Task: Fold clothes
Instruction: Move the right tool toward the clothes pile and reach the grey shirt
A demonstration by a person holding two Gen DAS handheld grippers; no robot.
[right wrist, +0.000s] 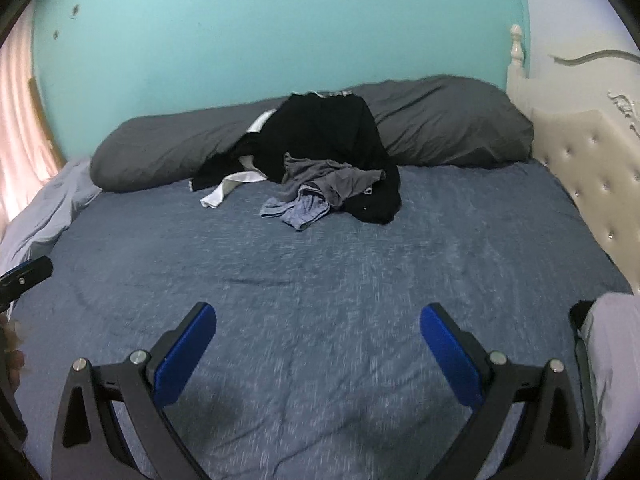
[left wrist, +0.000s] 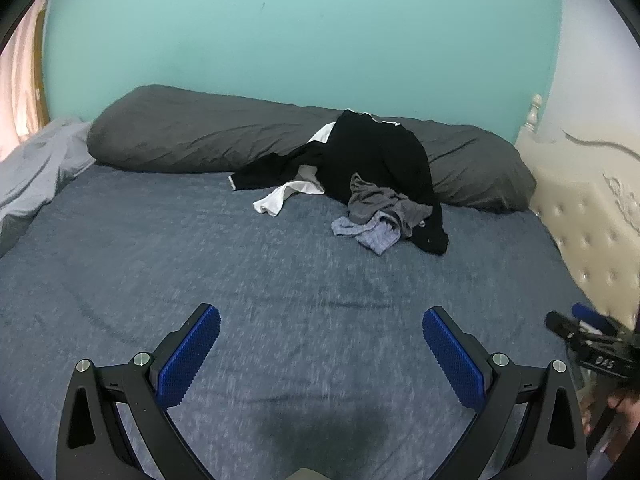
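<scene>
A heap of clothes lies at the far side of the bed against a long grey pillow (left wrist: 192,136) (right wrist: 440,120). On top is a black garment (left wrist: 376,160) (right wrist: 332,136), with a white piece (left wrist: 276,200) (right wrist: 224,190), a grey piece (left wrist: 380,200) (right wrist: 332,178) and a light blue piece (left wrist: 372,234) (right wrist: 296,210) at its front. My left gripper (left wrist: 320,316) hangs open over the near part of the blue bed cover, far from the heap. My right gripper (right wrist: 318,314) is open too, with nothing between its fingers. The right gripper's tip (left wrist: 576,330) also shows at the right edge of the left wrist view.
The blue bed cover (left wrist: 200,264) (right wrist: 400,248) stretches wide between the grippers and the heap. A cream tufted headboard (left wrist: 600,216) (right wrist: 592,168) bounds the right side. A pale crumpled sheet (left wrist: 36,176) (right wrist: 48,208) lies at the left. A turquoise wall stands behind.
</scene>
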